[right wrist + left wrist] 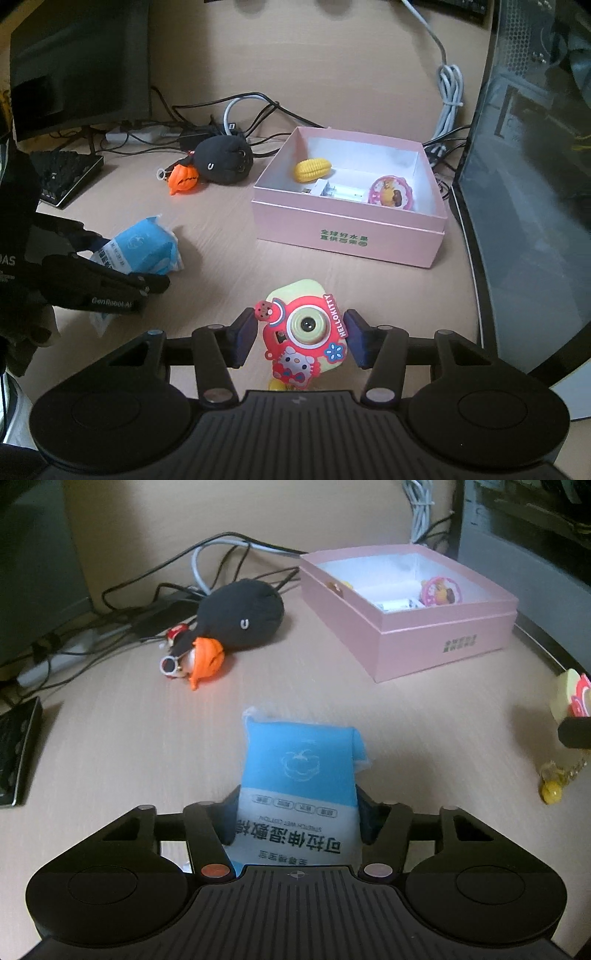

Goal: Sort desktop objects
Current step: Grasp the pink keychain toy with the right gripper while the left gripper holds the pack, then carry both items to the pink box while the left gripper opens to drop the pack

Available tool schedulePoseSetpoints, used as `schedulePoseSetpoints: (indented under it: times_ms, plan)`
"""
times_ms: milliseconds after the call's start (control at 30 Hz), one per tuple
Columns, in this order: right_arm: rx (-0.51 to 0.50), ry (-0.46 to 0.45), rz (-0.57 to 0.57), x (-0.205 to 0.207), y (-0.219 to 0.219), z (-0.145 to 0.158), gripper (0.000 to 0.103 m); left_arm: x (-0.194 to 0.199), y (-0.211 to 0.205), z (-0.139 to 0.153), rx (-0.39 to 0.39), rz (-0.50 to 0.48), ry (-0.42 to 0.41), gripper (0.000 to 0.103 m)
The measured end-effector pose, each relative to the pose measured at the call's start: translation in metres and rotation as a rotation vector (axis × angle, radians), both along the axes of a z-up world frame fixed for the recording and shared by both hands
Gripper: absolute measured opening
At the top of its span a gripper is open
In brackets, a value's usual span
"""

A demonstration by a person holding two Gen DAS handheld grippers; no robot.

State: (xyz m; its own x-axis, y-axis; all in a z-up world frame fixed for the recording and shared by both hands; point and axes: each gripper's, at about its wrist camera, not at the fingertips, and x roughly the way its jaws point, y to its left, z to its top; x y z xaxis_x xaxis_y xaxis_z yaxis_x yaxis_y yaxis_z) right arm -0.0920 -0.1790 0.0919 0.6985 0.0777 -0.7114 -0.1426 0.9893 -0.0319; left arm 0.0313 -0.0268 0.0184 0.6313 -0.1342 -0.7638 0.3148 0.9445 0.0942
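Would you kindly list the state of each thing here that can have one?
Pink box: open, partly filled.
Blue packet: gripped by left tongs.
Toy camera: held in right tongs.
Black plush: lying on desk, unsorted.
Orange toy: beside plush, unsorted.

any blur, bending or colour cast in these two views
Left wrist view: soft overall, the blue wipes packet smeared at its top edge, the pink cardboard box bowed by the fisheye. Right wrist view: sharper, warm cast, the desk edge curving at right.

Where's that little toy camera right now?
The toy camera sits between the fingers of the right tool, near the bottom middle of the right wrist view, in front of the pink box.
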Motion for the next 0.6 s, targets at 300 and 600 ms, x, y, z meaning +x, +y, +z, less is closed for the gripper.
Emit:
schedulePoseSetpoints:
  times_ms: [300, 600]
  plan:
    - [0.004, 0.015, 0.048, 0.003, 0.007, -0.008, 0.051, -0.033, 0.017, 0.004, -0.040, 0.124, 0.058, 0.060]
    - [0.025, 0.015, 0.137, 0.009, 0.031, -0.010, 0.051, -0.050, 0.025, 0.000, -0.063, 0.149, 0.075, 0.079]
